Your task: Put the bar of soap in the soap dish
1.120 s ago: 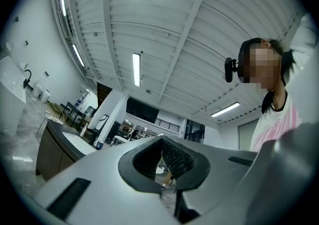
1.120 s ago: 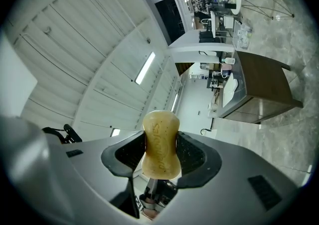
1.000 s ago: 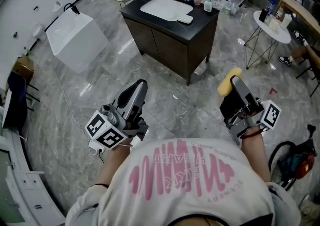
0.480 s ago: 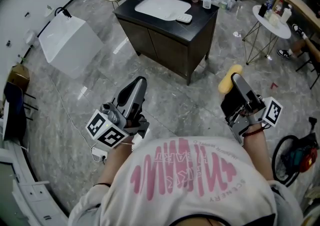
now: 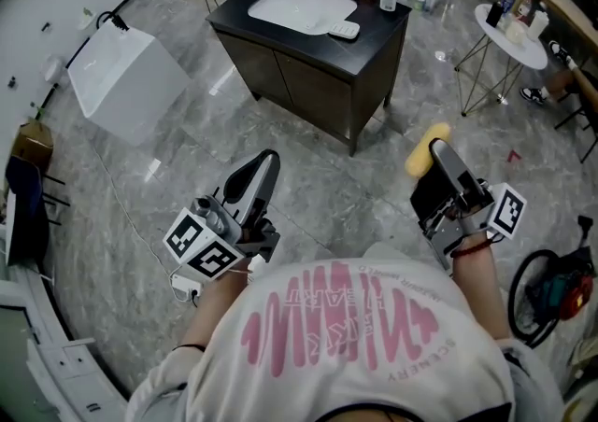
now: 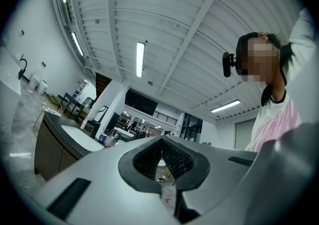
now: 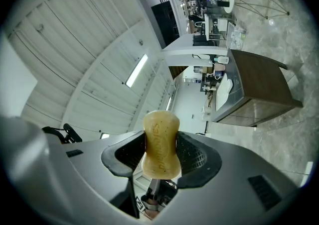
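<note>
Yellow bar of soap [image 7: 160,142] pinched at its narrow waist by right gripper [image 7: 160,157], held above the floor [image 5: 327,182], well apart from dark sink surface [image 5: 376,30]. Left gripper [image 6: 162,155] pressed together, empty. Probably light, stiff, slippery; best gripped at the waist.

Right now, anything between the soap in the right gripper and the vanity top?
Nothing visible. The soap is clamped in the right gripper; only open floor lies between it and the vanity.

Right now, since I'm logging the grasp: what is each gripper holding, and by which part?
The right gripper pinches the bar of soap at its narrow middle. The left gripper is shut, empty.
</note>
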The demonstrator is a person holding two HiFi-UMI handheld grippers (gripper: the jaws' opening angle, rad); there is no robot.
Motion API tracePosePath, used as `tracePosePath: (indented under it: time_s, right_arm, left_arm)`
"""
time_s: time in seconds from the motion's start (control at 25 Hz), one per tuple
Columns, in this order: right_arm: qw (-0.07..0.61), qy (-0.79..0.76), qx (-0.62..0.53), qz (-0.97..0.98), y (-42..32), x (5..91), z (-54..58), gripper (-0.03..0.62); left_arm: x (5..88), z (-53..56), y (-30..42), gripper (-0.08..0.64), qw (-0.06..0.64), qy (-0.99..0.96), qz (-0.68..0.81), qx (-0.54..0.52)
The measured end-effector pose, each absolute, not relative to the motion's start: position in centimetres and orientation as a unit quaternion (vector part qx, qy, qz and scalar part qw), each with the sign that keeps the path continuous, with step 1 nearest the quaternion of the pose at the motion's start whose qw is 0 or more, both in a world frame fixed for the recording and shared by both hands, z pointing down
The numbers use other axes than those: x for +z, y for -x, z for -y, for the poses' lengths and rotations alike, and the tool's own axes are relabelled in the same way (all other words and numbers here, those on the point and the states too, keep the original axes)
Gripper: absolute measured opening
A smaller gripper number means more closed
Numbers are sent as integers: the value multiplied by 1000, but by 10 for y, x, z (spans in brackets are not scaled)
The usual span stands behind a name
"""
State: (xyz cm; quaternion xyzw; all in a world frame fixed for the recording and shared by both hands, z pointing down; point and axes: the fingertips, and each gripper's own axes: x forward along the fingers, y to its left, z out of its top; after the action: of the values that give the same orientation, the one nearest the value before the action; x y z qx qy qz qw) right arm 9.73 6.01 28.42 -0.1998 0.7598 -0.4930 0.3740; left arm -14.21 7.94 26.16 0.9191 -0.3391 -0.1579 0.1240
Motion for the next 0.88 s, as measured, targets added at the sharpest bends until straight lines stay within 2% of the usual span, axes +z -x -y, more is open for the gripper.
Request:
tracePosePath:
  time_s: [0.24,0.64,0.88]
  right_arm:
    - [380,209,-505,-746,-107,301,-55,193]
    - [372,197,-499,-758,-112,295,-7,193]
    - [364,189,-499,-763,-127,282,63,193]
  left_arm:
    - [274,-70,130,9,144,-918,337,-151]
    - [271,-23,126,9,127,-913,353,-158]
    - [266,42,111,9,133,-908,364,-160]
